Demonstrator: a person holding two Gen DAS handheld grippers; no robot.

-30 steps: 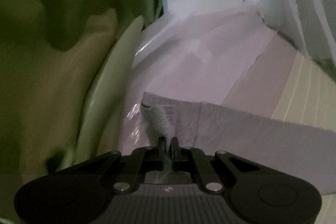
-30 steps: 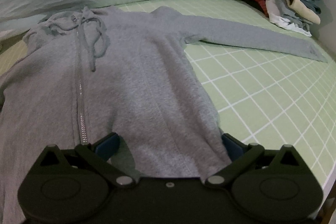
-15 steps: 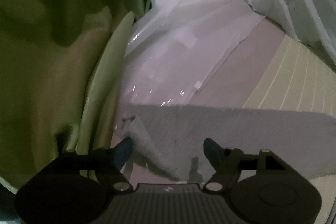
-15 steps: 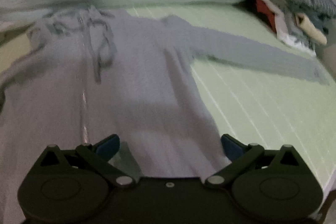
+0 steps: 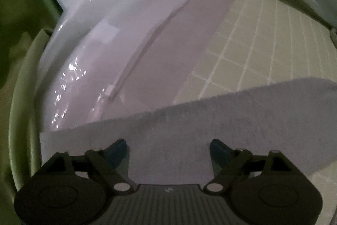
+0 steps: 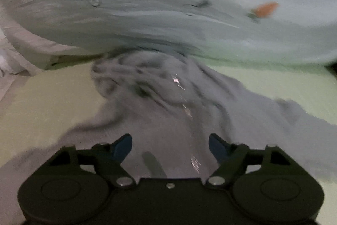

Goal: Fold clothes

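Your grey fleece zip-up hoodie [image 6: 168, 119] lies spread front-up on the green grid-patterned bed [image 5: 263, 45], hood toward the carrot-print pillow [image 6: 168, 14], one grey sleeve [image 5: 210, 123] stretched flat across the bed's edge. A second ago your left gripper [image 5: 168, 151] pinched that sleeve's cuff; now its jaws stand apart, sleeve released and smoothed. Your right gripper [image 6: 170, 147], also apart, has swung over the zipper.

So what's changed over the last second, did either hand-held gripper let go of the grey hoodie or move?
The left hand-held gripper, shut on the grey sleeve a second ago, has let go; the sleeve now lies flat and it hangs open above. The right hand-held gripper swung from the hem toward the collar and zip of the hoodie. It stayed open and empty; the checked sheet is unchanged.
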